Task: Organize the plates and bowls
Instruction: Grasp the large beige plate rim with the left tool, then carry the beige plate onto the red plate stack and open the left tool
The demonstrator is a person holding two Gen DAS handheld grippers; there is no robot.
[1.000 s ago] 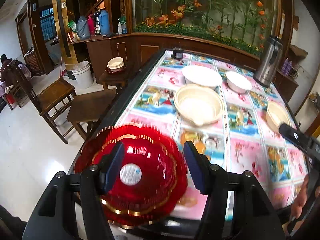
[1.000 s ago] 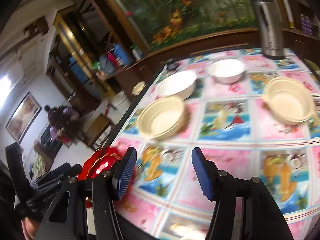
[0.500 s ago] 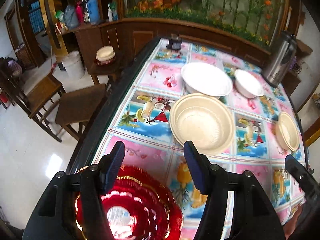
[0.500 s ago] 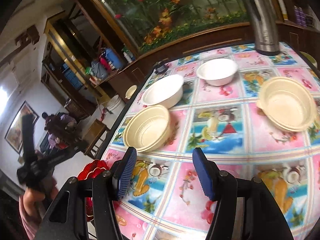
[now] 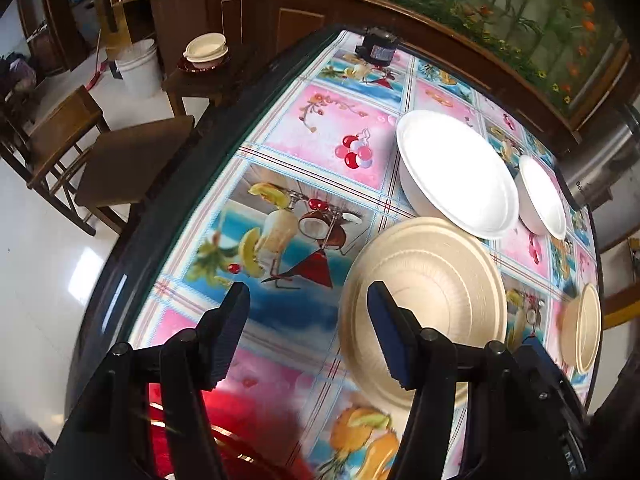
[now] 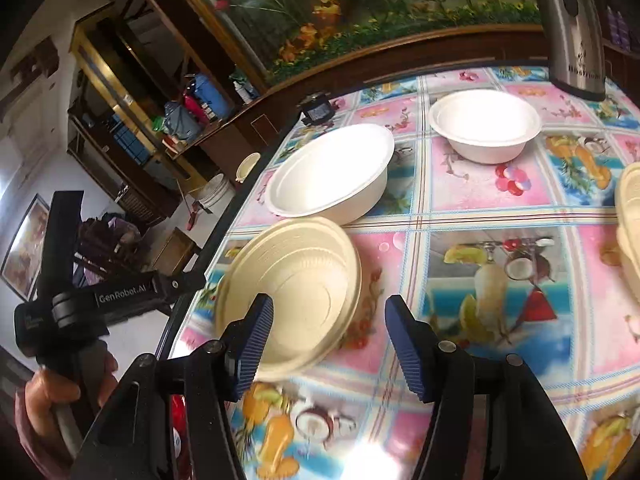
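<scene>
We see a fruit-print tablecloth (image 5: 304, 208) on a glass-topped table, wooden chairs (image 5: 120, 168) beside it. Our left gripper (image 5: 308, 332) and right gripper (image 6: 328, 336) both gape empty above the cream bowl (image 6: 296, 284); white bowls (image 6: 332, 172) sit beyond.

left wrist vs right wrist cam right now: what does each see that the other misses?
Left wrist only: the red plate at the table's near edge under the left claw, and two wooden chairs beside the table.

Right wrist only: the hand gripping the left tool, and a framed picture on the wall.

Both: the near beige bowl, the big white bowl, the smaller white bowl and the steel flask. Both claws are open and empty.
</scene>
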